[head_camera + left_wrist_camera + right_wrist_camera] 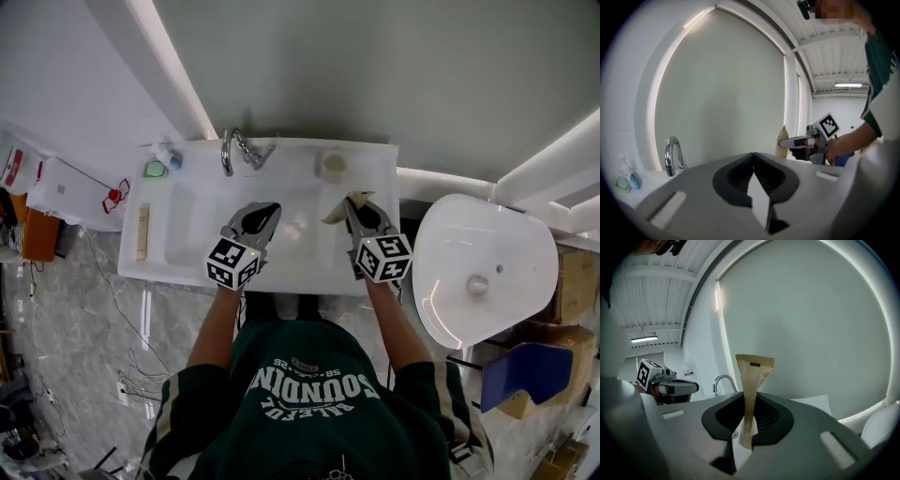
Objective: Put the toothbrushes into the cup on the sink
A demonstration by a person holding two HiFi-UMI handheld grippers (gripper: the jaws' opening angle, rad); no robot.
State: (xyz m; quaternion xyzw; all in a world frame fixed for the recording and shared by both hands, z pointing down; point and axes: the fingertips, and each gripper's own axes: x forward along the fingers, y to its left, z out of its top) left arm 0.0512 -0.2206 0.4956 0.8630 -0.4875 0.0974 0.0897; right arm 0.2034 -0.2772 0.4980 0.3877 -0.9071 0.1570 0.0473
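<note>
Toothbrush packet (754, 369) upright, clamped between right gripper (750, 399) fingers; left gripper (753, 158) fingers together, empty

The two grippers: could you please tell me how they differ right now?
The left gripper is shut with nothing between its jaws; the right gripper is shut on a tan paper packet. The left hangs over the basin, the right nearer the cup. Both point toward the wall.

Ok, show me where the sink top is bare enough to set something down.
Bare: the sink's right ledge, between cup and edge, and the back rim between faucet and cup. Crowded: the left ledge, with toiletries and a packet.
</note>
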